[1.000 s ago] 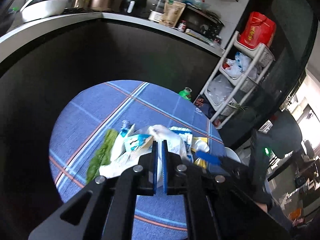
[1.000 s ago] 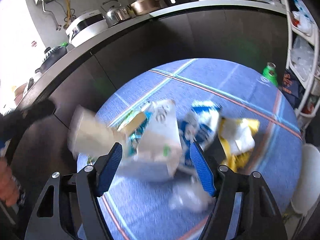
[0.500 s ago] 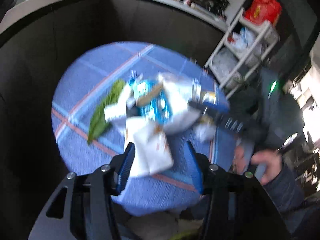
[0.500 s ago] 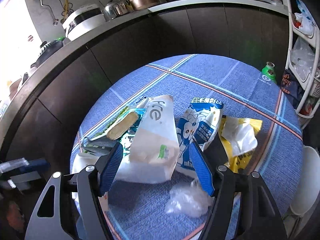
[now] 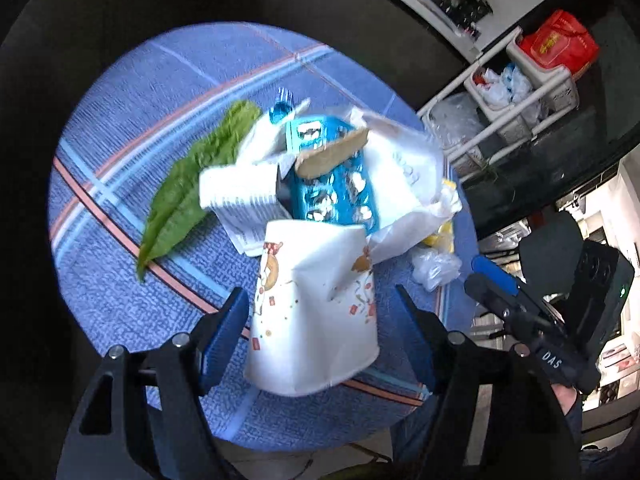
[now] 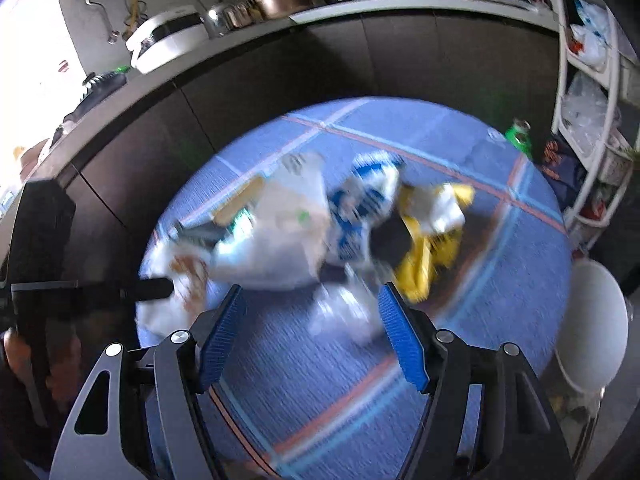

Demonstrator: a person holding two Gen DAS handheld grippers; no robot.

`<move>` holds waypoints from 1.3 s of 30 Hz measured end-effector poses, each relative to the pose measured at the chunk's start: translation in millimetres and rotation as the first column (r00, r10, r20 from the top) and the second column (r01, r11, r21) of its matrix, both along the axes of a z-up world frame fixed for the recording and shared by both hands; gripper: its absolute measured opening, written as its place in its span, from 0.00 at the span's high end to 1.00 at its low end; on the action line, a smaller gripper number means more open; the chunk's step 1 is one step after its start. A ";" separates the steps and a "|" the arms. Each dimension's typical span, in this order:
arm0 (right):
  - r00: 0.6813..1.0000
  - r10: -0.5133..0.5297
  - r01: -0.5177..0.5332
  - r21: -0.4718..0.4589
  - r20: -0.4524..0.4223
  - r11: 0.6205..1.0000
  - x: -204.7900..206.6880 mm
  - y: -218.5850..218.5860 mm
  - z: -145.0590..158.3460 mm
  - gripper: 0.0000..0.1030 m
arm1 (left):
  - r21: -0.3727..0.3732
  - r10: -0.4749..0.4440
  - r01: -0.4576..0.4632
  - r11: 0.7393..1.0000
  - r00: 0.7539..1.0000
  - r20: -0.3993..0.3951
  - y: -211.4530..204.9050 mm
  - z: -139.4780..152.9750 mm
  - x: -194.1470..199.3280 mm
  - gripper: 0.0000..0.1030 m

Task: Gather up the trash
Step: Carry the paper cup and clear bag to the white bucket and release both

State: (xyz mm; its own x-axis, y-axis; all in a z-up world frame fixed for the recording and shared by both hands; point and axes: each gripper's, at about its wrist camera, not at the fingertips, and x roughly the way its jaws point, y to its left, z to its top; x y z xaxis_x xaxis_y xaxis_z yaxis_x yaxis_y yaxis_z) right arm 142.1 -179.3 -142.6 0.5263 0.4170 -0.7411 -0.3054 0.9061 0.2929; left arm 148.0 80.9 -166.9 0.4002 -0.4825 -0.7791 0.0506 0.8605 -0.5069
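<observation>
A white paper cup point(image 5: 316, 308) with small prints lies on its side on the blue checked tablecloth point(image 5: 120, 128). My left gripper point(image 5: 320, 294) straddles the cup. Its jaws are opening and the pads stand just clear of the cup's sides. Beyond it lies a trash heap: a green leaf point(image 5: 188, 184), a blue blister pack point(image 5: 336, 192) and a white bag point(image 5: 404, 176). My right gripper point(image 6: 310, 292) is open over crumpled clear plastic point(image 6: 340, 314), beside a blue-white packet point(image 6: 360, 208) and a yellow wrapper point(image 6: 432, 240). The right wrist view is blurred.
The round table stands against a dark curved counter point(image 6: 360, 52) carrying kitchen appliances. A white shelf rack point(image 5: 500, 112) with bags and a red bag point(image 5: 556, 48) is at the right. A green bottle point(image 6: 518, 132) and a white stool point(image 6: 592, 320) sit past the table's edge.
My left gripper went from shut to open and sank toward the table, so the printed cup now lies between its fingers. My right gripper shifted over the heap, staying open.
</observation>
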 end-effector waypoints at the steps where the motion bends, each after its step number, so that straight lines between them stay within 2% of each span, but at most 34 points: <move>1: 1.000 -0.014 0.014 -0.003 -0.020 1.000 0.4 -3.9 -6.0 0.37 | -0.002 -0.005 0.005 1.000 1.000 -0.011 -1.7 -3.4 0.9 0.40; 2: 0.999 -0.023 0.023 0.001 -0.031 1.000 0.9 -6.1 -9.5 0.37 | -0.007 -0.009 0.009 1.000 1.000 -0.027 -3.4 -8.3 2.6 0.42; 4: 0.999 -0.023 0.023 0.001 -0.037 1.000 3.0 -4.0 -13.8 0.37 | -0.023 -0.009 0.008 1.000 0.999 -0.034 -4.5 -11.1 2.6 0.53; 9: 0.999 -0.037 0.036 -0.047 -0.026 0.998 11.3 4.7 -22.6 0.37 | 0.009 -0.011 0.011 1.000 1.000 -0.006 -11.5 -3.9 -0.7 0.65; 11: 0.999 -0.033 0.031 -0.043 -0.024 0.999 14.1 5.9 -23.6 0.52 | 0.033 -0.013 0.012 0.999 1.000 0.011 -15.8 2.0 -4.1 0.67; 12: 0.999 -0.024 0.023 -0.039 -0.031 0.999 16.0 6.7 -23.8 0.77 | 0.042 -0.015 0.014 0.999 1.000 0.018 -18.1 4.5 -6.0 0.69; 13: 0.999 -0.022 0.021 -0.036 -0.036 0.999 15.5 6.2 -23.5 0.96 | 0.048 -0.017 0.016 0.999 1.000 0.024 -19.4 6.4 -8.0 0.70; 19: 1.000 0.006 -0.007 0.013 0.019 1.000 -2.3 -2.3 1.6 0.98 | 0.075 -0.003 -0.003 0.997 0.996 0.086 -23.5 34.5 -29.3 0.70; 23: 0.996 -0.017 0.012 0.059 0.084 0.998 -15.6 -17.2 28.8 0.98 | 0.100 -0.020 0.003 0.995 0.986 0.165 -32.6 69.1 -45.7 0.70; 27: 0.987 -0.059 0.046 0.085 0.151 0.995 -25.3 -38.7 54.3 0.98 | 0.098 -0.070 0.047 0.994 0.966 0.250 -52.5 107.6 -49.8 0.70; 33: 0.965 -0.167 0.149 0.101 0.201 0.984 -35.3 -89.9 69.4 0.98 | 0.088 -0.187 0.168 0.982 0.929 0.320 -111.2 144.2 -34.6 0.70; 39: 0.929 -0.330 0.316 0.103 0.170 0.943 -45.0 -169.7 50.0 0.98 | 0.075 -0.317 0.309 0.948 0.896 0.310 -197.0 144.0 -5.2 0.70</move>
State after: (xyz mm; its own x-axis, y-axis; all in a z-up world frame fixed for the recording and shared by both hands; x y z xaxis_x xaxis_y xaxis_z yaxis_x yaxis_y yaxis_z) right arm 97.2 -349.0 -92.6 0.7645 0.2507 -0.5939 -0.0542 0.9430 0.3283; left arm 142.8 -116.1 -22.9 0.4571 -0.6064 -0.6507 0.4723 0.7854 -0.4001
